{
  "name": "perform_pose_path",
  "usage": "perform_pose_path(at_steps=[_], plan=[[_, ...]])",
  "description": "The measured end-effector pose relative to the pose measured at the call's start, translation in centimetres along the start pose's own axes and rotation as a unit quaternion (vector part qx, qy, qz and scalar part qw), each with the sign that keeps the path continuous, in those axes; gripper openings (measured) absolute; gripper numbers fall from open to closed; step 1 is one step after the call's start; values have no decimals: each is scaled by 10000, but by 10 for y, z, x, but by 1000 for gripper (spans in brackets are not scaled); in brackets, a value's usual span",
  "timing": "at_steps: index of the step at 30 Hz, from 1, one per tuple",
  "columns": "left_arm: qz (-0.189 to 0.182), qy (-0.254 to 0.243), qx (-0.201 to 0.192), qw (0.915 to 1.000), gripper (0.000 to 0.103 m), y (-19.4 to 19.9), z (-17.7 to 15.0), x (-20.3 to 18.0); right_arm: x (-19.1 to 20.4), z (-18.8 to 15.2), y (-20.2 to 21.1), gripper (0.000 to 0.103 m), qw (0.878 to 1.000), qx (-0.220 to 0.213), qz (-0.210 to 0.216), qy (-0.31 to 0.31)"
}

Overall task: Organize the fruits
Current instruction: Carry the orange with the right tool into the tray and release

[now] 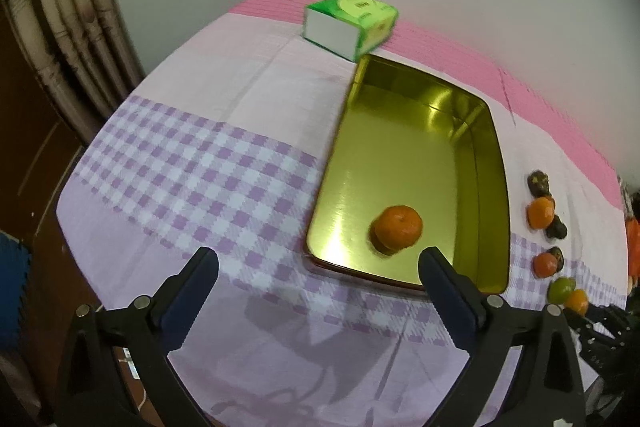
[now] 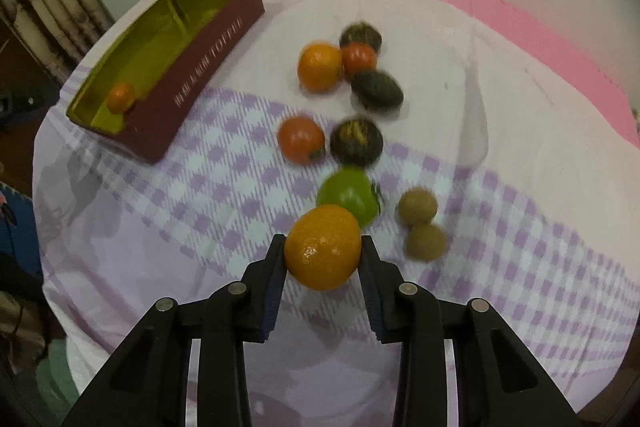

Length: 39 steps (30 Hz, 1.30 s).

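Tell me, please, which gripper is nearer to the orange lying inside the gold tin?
Left. The left gripper hangs open just in front of the orange in the gold tin; the right gripper, holding another orange, is across the cloth beside the loose fruit.

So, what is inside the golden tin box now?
Inside the tin box lies one orange mandarin, near the front end; the rest of its floor is bare. The spot beneath the mandarin is covered.

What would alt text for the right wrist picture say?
A right gripper clamps an orange above a purple checked tablecloth. Beyond lie more loose fruits beside a gold-lined tin holding one small orange.
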<state>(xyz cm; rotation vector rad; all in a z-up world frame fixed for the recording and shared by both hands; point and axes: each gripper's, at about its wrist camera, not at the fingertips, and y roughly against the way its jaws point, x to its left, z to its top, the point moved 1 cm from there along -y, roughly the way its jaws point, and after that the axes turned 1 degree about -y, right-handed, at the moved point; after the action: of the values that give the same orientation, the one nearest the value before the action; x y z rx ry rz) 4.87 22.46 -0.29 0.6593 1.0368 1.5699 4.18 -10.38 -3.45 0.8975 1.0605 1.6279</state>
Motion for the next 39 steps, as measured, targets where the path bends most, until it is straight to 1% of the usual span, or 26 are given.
perform_pose_path(at_steps=[4,6,9,12,15,22,32,39], plan=[[81,332,-40,9994,101,3,2,18,14,31,12,36,9995,-213,107,203],[118,501,-47,9987,101,4,3,27,30,50,16,36,9985,-352,231,338],[212,761,-28,9969,101,4,2,40,49,70,17,36,9967,-453,392,557],[217,1015,-15,9946,101,4,1,52,77,84,11,36,9944,-413,586,780],[211,1158,15,9931,101,2,1,58,108,92,3,36,9910,-376,706,1078],[179,1124,94,9935,101,-3,0,56,152,106,-31,36,9865,-130,780,1437],[140,1160,184,9930,101,-10,-2,57,163,115,-66,36,9849,177,709,1568],[126,1175,243,9927,101,-13,-2,58,165,111,-78,37,9845,324,659,1592]])
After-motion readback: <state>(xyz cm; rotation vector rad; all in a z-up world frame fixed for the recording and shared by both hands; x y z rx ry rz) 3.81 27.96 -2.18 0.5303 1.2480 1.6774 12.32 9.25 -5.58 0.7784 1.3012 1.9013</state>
